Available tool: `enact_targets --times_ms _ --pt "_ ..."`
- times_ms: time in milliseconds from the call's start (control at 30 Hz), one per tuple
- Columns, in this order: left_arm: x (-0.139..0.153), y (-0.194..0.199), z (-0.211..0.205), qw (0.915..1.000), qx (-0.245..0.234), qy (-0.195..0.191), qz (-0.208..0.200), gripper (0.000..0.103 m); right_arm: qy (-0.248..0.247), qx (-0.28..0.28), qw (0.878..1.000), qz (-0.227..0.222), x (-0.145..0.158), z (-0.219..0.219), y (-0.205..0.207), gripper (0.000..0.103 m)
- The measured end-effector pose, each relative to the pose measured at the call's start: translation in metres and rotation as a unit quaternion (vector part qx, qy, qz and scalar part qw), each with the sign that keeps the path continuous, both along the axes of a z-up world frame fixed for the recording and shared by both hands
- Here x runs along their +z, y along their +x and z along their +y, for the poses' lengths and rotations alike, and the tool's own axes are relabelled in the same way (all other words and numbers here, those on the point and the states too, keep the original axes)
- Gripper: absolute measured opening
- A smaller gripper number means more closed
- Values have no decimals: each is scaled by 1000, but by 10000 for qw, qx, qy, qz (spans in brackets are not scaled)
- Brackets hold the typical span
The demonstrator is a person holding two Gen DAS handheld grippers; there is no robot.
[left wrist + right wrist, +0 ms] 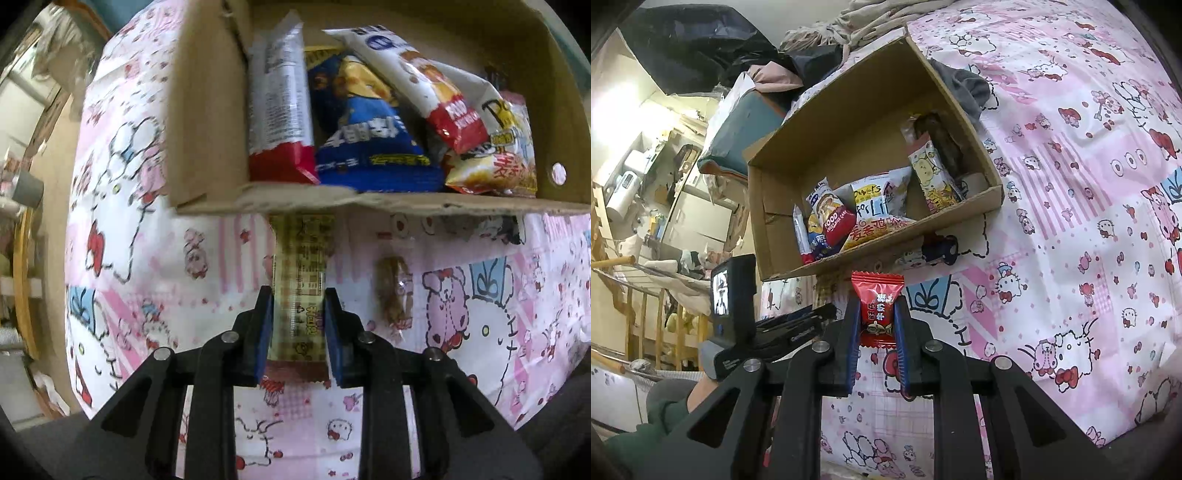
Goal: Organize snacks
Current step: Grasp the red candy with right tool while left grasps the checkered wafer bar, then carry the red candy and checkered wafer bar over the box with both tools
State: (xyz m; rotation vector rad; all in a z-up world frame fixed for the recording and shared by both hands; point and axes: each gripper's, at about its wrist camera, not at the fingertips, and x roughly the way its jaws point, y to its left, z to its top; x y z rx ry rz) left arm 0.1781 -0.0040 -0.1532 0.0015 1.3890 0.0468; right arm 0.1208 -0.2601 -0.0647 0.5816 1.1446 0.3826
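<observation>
Left wrist view: left gripper [298,295] points steeply down, its blue pads set against both long edges of a checked tan snack bar [301,266] lying flat on the pink cartoon-print cloth [155,236]. The far end of the bar runs under the near wall of the cardboard box [207,110]. The jaws pinch the bar, which is not yet lifted. Its print is small and blurred — unreadable.

Just beside the bar lies a small clear-wrapped brown snack [394,291], loose on the cloth and untouched.

Right wrist view: right gripper [877,314] is closed tight on a red wrapped candy [877,306], held in the air short of the box. The wrapper bears white Chinese characters, too small to read with confidence.

Progress, judged: about midway. Already in the box: a white-and-red bar [279,103], a blue packet [369,122], a white-and-red packet [424,81] reading "FOOD", a yellow-orange bag [495,162] with red Chinese lettering beginning 麦香鸡, a yellow cartoon pack [936,177] and a dark brown wrapped piece [942,140]. A white bag behind shows partial letters "…overs".

Left to do: box the candy, the bar and the brown snack — plus a dark wrapper [940,249] by the outer wall of the box.
</observation>
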Motion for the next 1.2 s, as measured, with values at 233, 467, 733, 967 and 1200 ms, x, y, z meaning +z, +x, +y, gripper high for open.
enact_targets --times_ms 233,467,733,967,1200 --pt "13 -19 15 9997 166 -157 -7 23 -76 50 9999 -56 3 4 -3 18" --pt "43 -57 9 9998 36 -136 -173 23 -53 41 9999 -90 6 5 -7 18" --pt "89 -85 21 9981 191 -376 -448 23 60 173 9996 -222 14 10 -11 18" --pt "132 -89 15 9941 54 -372 -1017 23 259 154 9989 -359 22 8 -14 18" --pt "185 -77 15 9790 113 -293 -2014 23 192 243 9964 -790 43 9 -10 18"
